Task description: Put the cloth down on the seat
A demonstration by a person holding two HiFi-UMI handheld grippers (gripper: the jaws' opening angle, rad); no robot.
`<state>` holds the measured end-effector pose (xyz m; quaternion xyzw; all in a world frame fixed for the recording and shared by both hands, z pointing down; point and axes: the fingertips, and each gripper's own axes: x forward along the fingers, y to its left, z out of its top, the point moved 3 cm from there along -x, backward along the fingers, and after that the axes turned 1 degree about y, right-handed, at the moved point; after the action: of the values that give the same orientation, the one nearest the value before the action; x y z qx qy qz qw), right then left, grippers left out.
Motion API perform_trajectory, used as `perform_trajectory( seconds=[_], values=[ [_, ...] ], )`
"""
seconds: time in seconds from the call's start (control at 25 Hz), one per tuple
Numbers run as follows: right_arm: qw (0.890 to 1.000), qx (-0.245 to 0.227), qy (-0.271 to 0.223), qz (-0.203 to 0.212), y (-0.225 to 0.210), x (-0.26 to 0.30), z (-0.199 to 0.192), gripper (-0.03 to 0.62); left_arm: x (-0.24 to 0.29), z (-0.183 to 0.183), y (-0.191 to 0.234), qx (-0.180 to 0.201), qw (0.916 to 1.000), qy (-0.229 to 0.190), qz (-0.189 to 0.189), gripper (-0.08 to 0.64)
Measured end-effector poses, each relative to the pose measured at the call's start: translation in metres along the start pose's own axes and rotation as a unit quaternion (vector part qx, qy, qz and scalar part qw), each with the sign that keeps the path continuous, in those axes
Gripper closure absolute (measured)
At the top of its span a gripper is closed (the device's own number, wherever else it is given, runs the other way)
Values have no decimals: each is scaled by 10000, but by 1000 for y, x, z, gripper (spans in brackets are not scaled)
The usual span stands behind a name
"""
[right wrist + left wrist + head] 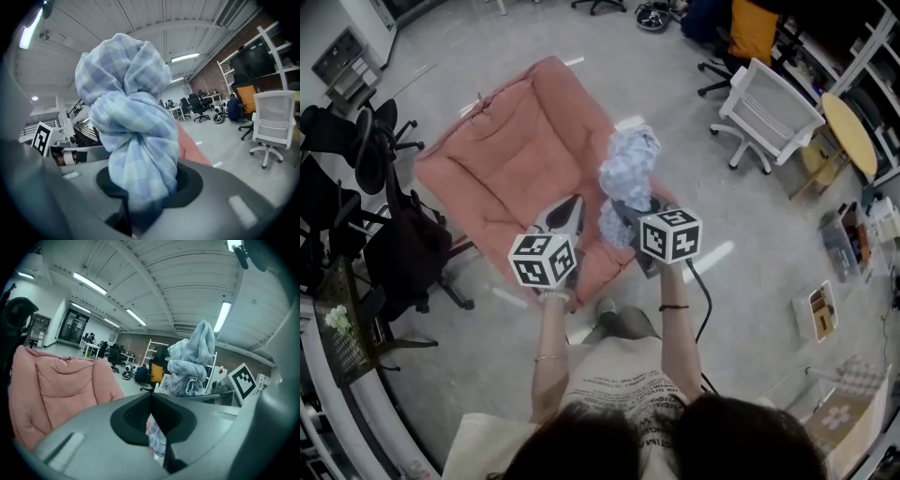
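Far left of the head view, black office chairs (370, 150) crowd the frame's edge. Next along, the pink seat (502, 164) spreads across the upper middle of the floor, padded and creased; in the left gripper view it fills the left side (56, 390).

Now the left gripper (570, 208), low centre, its marker cube just below it, pointing up over the seat's lower edge. Its own view shows the dark pads meeting at the tips (151, 398), jaws together, nothing pinched between them.

Just to its right comes the cloth (630, 167), a pale blue checked bundle, twisted and bunched, showing above the seat's right edge in the frame. The left gripper view catches it at centre right (190, 362), standing up in a knot.

The right gripper (630, 210) has it: jaws clamped on the bundle's lower end (140, 187), the fabric (131, 122) billowing up out of the pads and filling the middle of that view, with a sliver of pink seat (190, 147) behind it.

Further right, a white office chair (769, 112) stands on the grey floor, then a round yellow table (850, 136) at the frame's right edge.
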<state>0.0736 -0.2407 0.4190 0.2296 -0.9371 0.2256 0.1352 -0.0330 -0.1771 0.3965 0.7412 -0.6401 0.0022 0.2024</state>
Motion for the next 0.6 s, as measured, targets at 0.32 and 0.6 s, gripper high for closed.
perform_trajectory(
  seconds=[0.32, 0.6],
  values=[
    [9989, 110, 409, 217, -31, 38, -5, 439, 28, -17, 19, -415, 9984, 203, 330, 552],
    [9955, 94, 803, 492, -54, 76, -12, 439, 54, -35, 36, -773, 9943, 316, 665, 552]
  ],
)
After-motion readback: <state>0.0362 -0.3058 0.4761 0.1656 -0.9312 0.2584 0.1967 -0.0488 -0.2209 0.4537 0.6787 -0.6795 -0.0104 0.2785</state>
